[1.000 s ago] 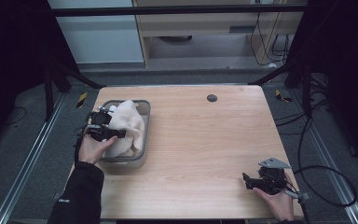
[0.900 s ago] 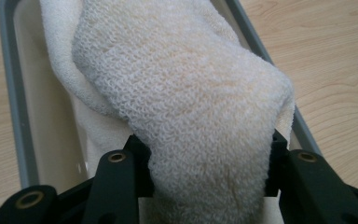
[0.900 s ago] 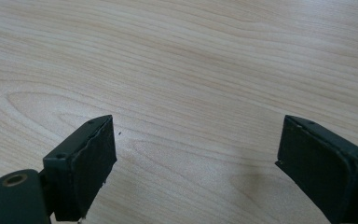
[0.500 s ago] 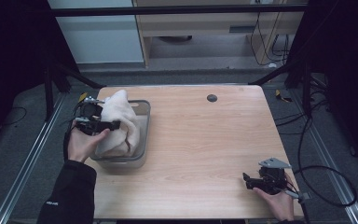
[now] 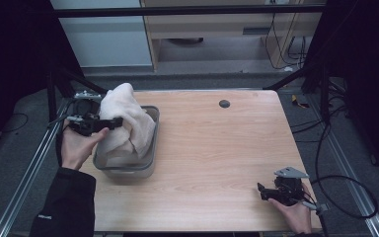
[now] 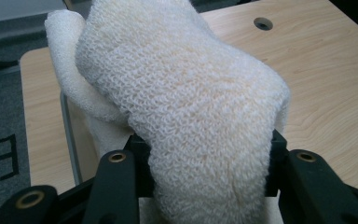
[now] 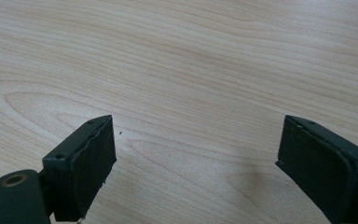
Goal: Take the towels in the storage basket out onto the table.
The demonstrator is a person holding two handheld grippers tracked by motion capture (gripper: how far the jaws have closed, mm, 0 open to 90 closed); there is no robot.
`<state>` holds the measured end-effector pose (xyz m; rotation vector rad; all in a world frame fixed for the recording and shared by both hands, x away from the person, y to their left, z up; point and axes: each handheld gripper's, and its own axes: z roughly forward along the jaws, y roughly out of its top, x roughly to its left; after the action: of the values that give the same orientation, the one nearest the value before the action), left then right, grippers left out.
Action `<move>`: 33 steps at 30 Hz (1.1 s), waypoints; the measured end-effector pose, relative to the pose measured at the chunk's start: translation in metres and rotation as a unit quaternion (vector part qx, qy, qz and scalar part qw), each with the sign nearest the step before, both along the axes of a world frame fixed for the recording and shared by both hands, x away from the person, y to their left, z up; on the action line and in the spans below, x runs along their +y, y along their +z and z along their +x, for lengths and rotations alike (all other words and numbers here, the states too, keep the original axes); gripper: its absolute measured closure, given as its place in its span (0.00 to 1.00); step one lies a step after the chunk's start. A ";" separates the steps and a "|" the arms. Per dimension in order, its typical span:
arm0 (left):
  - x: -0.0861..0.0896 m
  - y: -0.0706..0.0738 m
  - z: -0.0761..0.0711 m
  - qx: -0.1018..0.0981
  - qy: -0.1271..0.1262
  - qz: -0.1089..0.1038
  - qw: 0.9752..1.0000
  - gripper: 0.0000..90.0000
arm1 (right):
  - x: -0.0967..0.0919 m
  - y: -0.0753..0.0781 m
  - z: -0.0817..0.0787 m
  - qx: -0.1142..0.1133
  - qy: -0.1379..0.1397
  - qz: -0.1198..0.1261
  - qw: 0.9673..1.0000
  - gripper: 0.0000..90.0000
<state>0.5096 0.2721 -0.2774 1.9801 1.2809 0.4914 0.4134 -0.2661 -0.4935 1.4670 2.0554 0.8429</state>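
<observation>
A cream terry towel (image 5: pixel 127 118) hangs bunched over a grey metal tub (image 5: pixel 150 148) at the table's left. My left gripper (image 5: pixel 112 121) is shut on the towel and holds it up above the tub. In the left gripper view the thick fold of towel (image 6: pixel 200 121) is squeezed between both black jaws, hiding the pads. My right gripper (image 5: pixel 262 191) rests low near the front right corner of the table, far from the towel. In the right gripper view its pads (image 7: pixel 95 161) stand wide apart over bare wood with nothing between them.
The light wooden table (image 5: pixel 227 148) has a round dark cable hole (image 5: pixel 224 103) near its far edge. Metal frame rails run along both sides. A black cable (image 5: pixel 345 197) loops off the right edge. A cabinet stands on the floor beyond the table.
My left gripper has risen and drifted left with the towel, pulling more of it up out of the tub. The right gripper has not moved.
</observation>
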 end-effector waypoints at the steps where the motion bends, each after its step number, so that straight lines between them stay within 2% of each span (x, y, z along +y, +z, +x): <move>1: 0.001 0.003 -0.001 -0.002 0.000 -0.002 1.000 0.60 | 0.000 0.000 0.000 0.000 0.000 0.000 1.000 0.12; 16: 0.003 0.043 -0.023 -0.035 -0.022 -0.020 0.999 0.60 | -0.001 0.001 0.000 0.000 -0.001 0.001 1.000 0.12; 26: -0.017 0.055 -0.032 -0.038 -0.056 -0.021 0.997 0.60 | -0.001 0.001 0.000 -0.001 -0.002 0.002 1.000 0.12; 33: -0.038 0.065 -0.036 -0.046 -0.083 -0.020 0.995 0.60 | -0.002 0.001 0.000 0.000 -0.004 0.003 1.000 0.12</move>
<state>0.4733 0.2340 -0.2127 1.9862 1.0529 0.4663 0.4131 -0.2681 -0.4925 1.4772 2.0476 0.8477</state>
